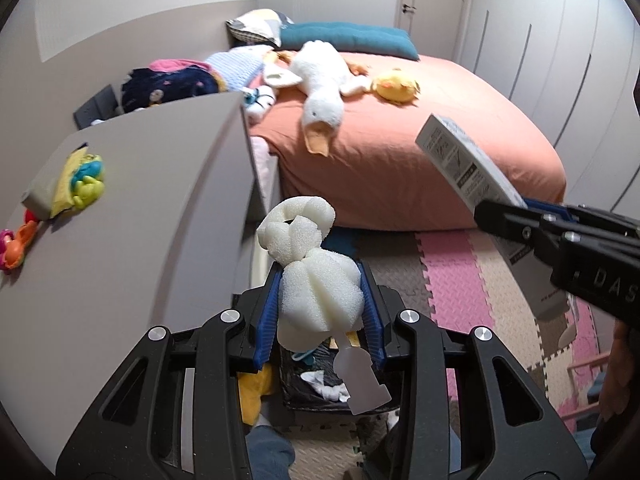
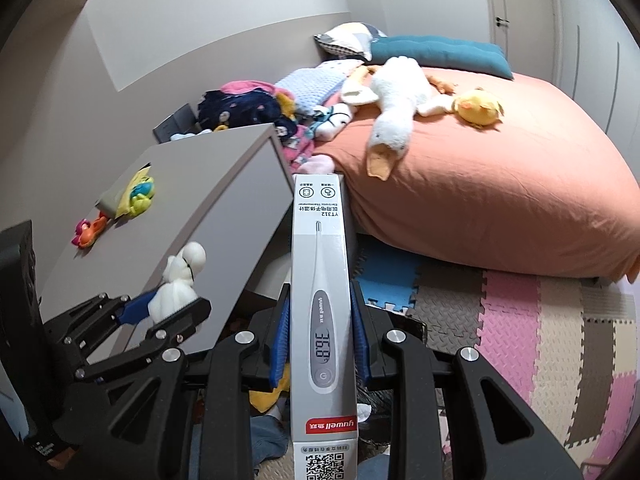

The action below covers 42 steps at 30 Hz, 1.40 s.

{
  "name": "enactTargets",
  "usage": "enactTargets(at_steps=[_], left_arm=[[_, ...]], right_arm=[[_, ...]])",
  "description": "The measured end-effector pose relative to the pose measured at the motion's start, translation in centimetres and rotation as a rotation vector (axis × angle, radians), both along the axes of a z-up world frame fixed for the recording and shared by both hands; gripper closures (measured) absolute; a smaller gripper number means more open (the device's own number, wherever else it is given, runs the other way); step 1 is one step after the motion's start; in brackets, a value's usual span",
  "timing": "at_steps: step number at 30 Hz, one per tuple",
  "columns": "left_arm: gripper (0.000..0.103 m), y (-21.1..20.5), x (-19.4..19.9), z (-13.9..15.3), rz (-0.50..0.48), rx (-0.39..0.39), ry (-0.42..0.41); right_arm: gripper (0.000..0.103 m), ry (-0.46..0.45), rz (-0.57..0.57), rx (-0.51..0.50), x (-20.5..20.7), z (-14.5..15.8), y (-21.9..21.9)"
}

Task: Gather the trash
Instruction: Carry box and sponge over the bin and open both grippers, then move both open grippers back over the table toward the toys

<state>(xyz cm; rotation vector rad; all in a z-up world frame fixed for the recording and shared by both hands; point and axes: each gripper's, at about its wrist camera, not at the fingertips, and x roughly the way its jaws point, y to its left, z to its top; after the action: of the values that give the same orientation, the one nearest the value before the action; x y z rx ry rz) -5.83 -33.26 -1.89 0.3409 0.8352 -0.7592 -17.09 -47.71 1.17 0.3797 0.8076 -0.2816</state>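
My left gripper is shut on a crumpled white foam sheet, held in the air above a black-lined trash bin that holds bits of paper. It also shows in the right wrist view at the left. My right gripper is shut on a long grey thermometer box, held upright in front of the bed. In the left wrist view the box and the right gripper are at the right, apart from the foam.
A grey cabinet top at the left carries a yellow wrapper with toys. An orange bed with a plush goose, a yellow chick and pillows lies ahead. Foam puzzle mats cover the floor.
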Motion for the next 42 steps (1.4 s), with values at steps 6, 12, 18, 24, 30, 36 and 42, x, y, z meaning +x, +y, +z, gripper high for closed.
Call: enactTargets(at_steps=[6, 12, 18, 24, 30, 36, 42], left_arm=[[0.067, -1.0, -0.2, -1.4, -0.03, 0.027, 0.024], [0.037, -2.3, -0.6, -2.7, -0.074, 0.075, 0.041], [0.005, -1.7, -0.2, -2.4, -0.025, 0.085, -0.029], [0.005, -0.5, 0.6, -1.9, 0.002, 0.079, -0.019], [0.005, 0.9, 1.5, -1.3, 0.036, 0.063, -0.02], [0.005, 2.8, 2.7, -0.5, 0.078, 0.053, -0.031], [0.005, 5.2, 4.1, 0.2, 0.128, 0.048, -0.044]], right_arm=[[0.074, 0.018, -0.042, 0.015, -0.5, -0.7, -1.6], [0.057, 0.086, -0.072, -0.03, 0.4, -1.5, -2.6], [0.036, 0.058, -0.144, -0.034, -0.2, -1.3, -3.8], [0.035, 0.036, -0.135, -0.018, -0.1, -1.3, -3.9], [0.035, 0.029, -0.101, -0.018, 1.0, -1.1, -2.8], [0.035, 0.006, -0.049, -0.017, 2.7, -0.6, -0.6], [0.035, -0.02, 0.019, -0.004, 5.1, -0.2, 2.3]])
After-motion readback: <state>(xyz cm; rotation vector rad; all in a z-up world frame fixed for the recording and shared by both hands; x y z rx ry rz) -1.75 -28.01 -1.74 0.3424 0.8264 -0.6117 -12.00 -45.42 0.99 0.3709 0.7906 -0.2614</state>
